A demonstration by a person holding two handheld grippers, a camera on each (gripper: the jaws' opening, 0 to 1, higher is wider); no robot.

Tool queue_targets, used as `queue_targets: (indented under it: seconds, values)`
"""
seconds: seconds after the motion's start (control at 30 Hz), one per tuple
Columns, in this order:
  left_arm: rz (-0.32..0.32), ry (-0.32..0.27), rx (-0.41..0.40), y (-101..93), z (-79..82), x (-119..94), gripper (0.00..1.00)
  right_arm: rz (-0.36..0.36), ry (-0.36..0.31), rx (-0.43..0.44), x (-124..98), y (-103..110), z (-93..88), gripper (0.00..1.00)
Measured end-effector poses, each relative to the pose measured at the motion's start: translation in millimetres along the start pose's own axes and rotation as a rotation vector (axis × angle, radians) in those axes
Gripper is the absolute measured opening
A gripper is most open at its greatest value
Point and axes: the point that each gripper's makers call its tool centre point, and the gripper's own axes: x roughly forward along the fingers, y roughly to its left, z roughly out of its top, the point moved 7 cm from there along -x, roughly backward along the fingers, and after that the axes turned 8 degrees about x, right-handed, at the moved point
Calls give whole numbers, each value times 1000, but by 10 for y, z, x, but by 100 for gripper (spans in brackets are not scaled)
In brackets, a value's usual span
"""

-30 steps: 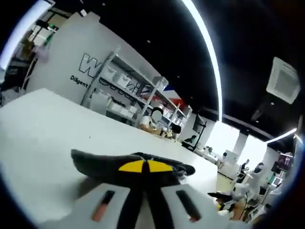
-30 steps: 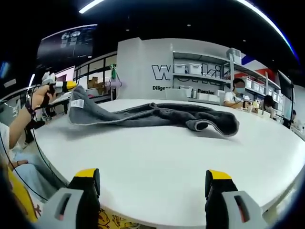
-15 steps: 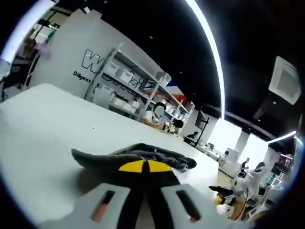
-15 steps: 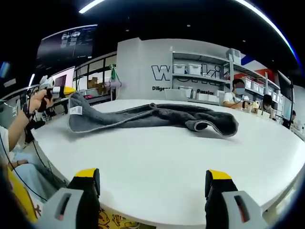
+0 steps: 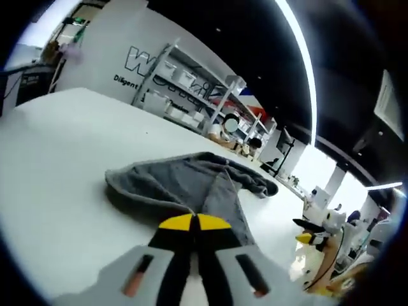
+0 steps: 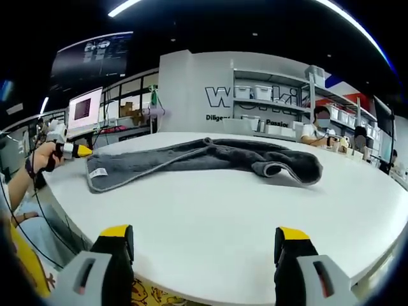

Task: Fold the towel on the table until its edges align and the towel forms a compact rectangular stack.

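A grey towel (image 6: 210, 156) lies lengthwise on the white table (image 6: 223, 217), with its right end rolled over and a white label near its left corner. In the left gripper view the towel (image 5: 185, 182) spreads out flat just beyond my left gripper (image 5: 194, 222). That gripper's yellow-tipped jaws are shut on the towel's near edge. In the right gripper view a hand holds the left gripper (image 6: 75, 151) low at the towel's left corner. My right gripper (image 6: 204, 245) stands open over the table's near rim, well short of the towel, with nothing between its jaws.
The table's curved edge runs close in front of the right gripper. Beyond the far side are shelves with white bins (image 6: 268, 95), a lettered wall (image 5: 143, 60) and seated people (image 6: 315, 131). A monitor (image 6: 84, 108) stands off to the left.
The left gripper has come down from a raised hold. The towel's left corner, lifted before, now lies flat on the table. The right gripper has not moved.
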Motion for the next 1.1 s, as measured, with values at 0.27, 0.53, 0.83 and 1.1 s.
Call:
queue_targets:
  seconds: [0.27, 0.53, 0.83, 1.1]
  values:
    - [18, -46, -8, 64, 76, -86, 6, 9, 1, -11, 18, 31, 28, 96]
    - [171, -124, 184, 178, 228, -376, 37, 10, 9, -20, 27, 44, 39, 96]
    - [374, -134, 346, 190, 202, -835, 75, 6, 17, -35, 54, 47, 79, 96]
    - [387, -122, 364, 45, 16, -1015, 91, 7, 32, -47, 98, 57, 93, 96]
